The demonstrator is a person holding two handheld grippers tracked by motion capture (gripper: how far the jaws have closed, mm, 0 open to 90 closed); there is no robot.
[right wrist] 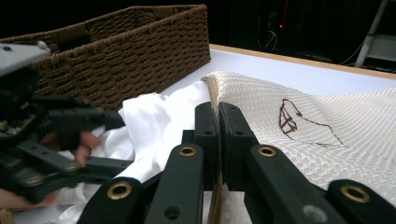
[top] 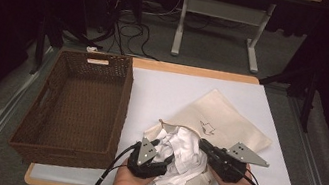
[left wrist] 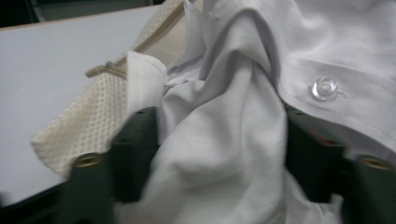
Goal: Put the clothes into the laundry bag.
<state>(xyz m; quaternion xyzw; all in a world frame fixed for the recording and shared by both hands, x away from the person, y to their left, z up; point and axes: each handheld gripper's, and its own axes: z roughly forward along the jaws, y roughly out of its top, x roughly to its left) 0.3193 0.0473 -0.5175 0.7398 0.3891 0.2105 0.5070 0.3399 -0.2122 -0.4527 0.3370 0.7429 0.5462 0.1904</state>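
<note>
Shirt (left wrist: 224, 135) bunched between left gripper (top: 149, 163) jaws, pressed on both sides. Right gripper (right wrist: 218, 140) clamped on bag (right wrist: 299, 116) rim. Basket (top: 80, 104) just left, on table (top: 168, 88).

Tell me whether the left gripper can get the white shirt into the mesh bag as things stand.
Probably yes. The left gripper is clamped on the white shirt, which already lies at the mouth of the mesh bag; the right gripper pinches the bag's edge, seemingly holding it open.
</note>
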